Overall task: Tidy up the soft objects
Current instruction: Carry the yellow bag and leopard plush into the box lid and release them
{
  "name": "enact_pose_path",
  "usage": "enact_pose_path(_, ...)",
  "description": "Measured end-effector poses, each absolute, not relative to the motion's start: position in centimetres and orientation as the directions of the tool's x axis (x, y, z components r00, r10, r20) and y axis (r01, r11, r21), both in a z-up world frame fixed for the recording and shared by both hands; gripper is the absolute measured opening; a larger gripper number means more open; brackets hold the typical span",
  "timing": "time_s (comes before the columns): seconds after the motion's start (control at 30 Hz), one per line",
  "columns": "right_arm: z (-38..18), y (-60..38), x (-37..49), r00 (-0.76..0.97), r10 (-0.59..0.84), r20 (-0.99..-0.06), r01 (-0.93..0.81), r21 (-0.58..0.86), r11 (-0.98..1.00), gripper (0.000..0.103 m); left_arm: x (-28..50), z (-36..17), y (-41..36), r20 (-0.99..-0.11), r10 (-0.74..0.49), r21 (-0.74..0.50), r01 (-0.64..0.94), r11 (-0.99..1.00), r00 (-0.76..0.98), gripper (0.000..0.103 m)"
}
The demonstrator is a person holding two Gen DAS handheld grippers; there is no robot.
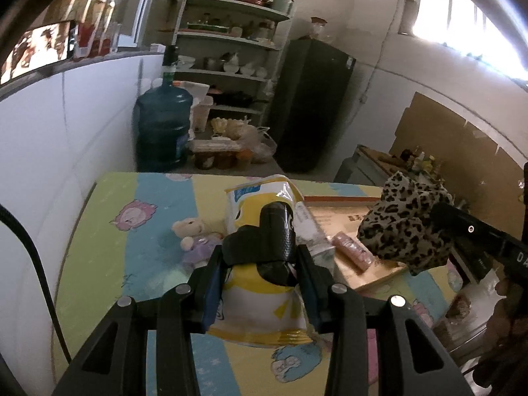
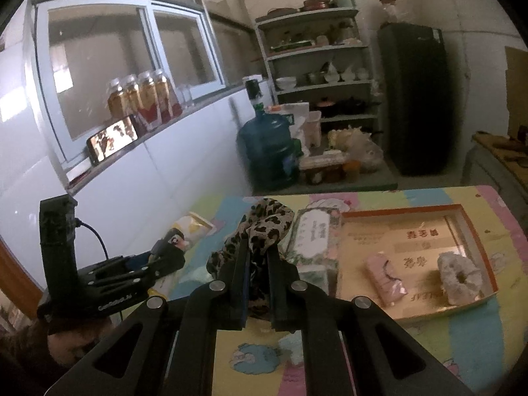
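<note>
- Cloth first: leopard-print fabric bundle [image 2: 264, 227], limp and light, is clamped in the right gripper [image 2: 258, 250] at lower centre of the right view; jaws together on it, tail drooping.
- Black soft roll [image 1: 275, 234] sits pinched between the left gripper [image 1: 260, 257] jaws, lower centre of the left view, above the surface.
- Orange-rimmed cardboard tray [image 2: 475, 231], right side, holds a pale fluffy scrunchie [image 2: 460, 277]; squashy goods want a mid-bundle hold.

left gripper [image 1: 260, 264] raised over the table, angled downward, its two fingers [image 1: 211, 283] partly closed and clamped on a dark soft item; right gripper [image 2: 257, 264] alongside, also tilted down, fingers [image 2: 239, 274] pinched nearly together on a leopard-print cloth. a hand [image 2: 72, 346] grips the left tool's handle from below.
</note>
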State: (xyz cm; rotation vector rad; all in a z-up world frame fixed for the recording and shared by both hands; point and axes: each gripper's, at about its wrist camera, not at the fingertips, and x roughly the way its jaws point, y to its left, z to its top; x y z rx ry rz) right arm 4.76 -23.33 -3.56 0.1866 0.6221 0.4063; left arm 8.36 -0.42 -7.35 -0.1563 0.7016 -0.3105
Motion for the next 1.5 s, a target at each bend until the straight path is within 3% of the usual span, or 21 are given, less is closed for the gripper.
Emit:
enact_pose_path(0.73,-2.4,-31.7,8.1,0.77,0.37,-0.52,-0.261,0.272,0.926,0.009,12.3,-5.7,-8.9,-0.549,-0.411,-0.29,0.295,0.91,0.728,0.042)
enact_pose_path(1.5,-5.0,-42.8,13.6,0.774,0.32,-0.547,-0.167,0.312,0.935,0.009,17.9,-7.7,-19.0,-0.613,-0.425,-0.266,0.333,0.905,0.666,0.042)
